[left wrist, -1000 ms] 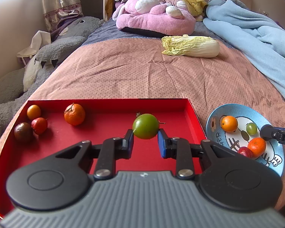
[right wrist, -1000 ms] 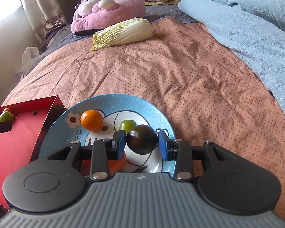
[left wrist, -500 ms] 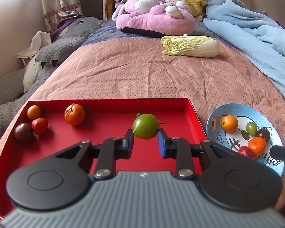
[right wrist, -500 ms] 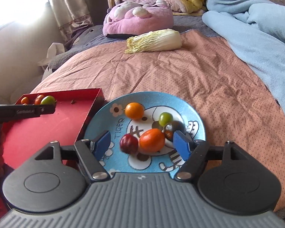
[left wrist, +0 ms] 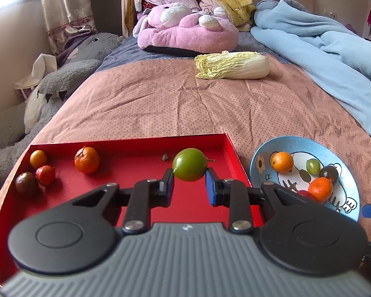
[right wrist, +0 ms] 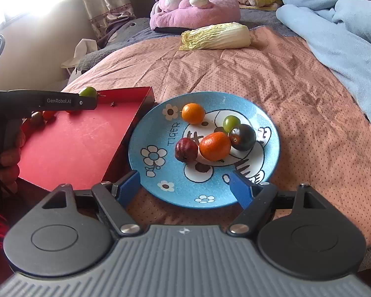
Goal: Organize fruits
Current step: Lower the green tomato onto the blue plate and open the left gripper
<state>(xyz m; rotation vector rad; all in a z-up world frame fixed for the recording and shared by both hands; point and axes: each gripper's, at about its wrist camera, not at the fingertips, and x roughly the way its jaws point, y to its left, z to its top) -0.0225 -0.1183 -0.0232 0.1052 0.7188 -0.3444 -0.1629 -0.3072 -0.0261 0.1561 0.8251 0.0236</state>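
A green tomato [left wrist: 190, 164] is clenched between the blue-padded fingers of the left gripper [left wrist: 189, 185] and held above the red tray [left wrist: 126, 148], toward the tray's far right corner. The right gripper [right wrist: 185, 185] is seen with its fingers opening and nothing between them, poised over the near rim of the blue plate [right wrist: 146, 133], which is set on the bed [right wrist: 296, 94] against the tray's right wall. On the plate, a dark red fruit [right wrist: 185, 149], an orange mandarin [right wrist: 214, 146] and a dark tomato [right wrist: 243, 137] are pressed together at the centre, with a green grape [right wrist: 231, 122] and a small orange [right wrist: 193, 113] behind them. In the tray's far left corner a dark fruit [left wrist: 26, 184], a red one [left wrist: 45, 175] and a small orange one [left wrist: 38, 159] are clustered, a mandarin [left wrist: 87, 160] lying near them. A cabbage [left wrist: 232, 64] is seen farther up the bed.
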